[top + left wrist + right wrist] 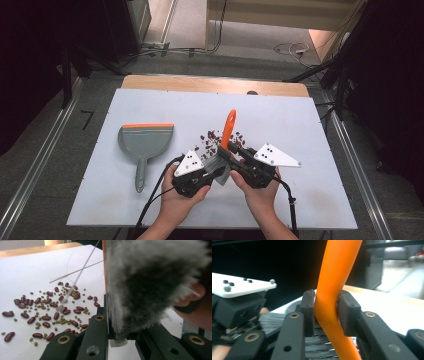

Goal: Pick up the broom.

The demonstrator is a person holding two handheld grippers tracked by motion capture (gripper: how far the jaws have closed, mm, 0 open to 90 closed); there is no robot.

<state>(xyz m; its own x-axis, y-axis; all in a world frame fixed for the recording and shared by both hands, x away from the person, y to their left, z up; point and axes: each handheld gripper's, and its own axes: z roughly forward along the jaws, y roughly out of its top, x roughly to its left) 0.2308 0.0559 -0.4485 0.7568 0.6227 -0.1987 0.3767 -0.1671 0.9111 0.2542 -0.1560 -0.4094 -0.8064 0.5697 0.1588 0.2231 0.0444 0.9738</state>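
The right gripper (325,315) pinches the orange handle (334,290) of a brush (226,145), its jaws pressed against both sides of the handle just above the bristles. In the high view the handle (229,127) slants up and away from the two hands, which meet near the middle of the counter (300,120). The left gripper (207,175) sits right at the brush head; its own view has the grey bristles (150,285) between its jaws and touching them, but I cannot tell whether they are clamped on them. Red and small green beans (50,312) lie scattered on the counter just beyond the brush. A grey dustpan (145,145) with an orange lip lies well apart to the left, handle toward the person.
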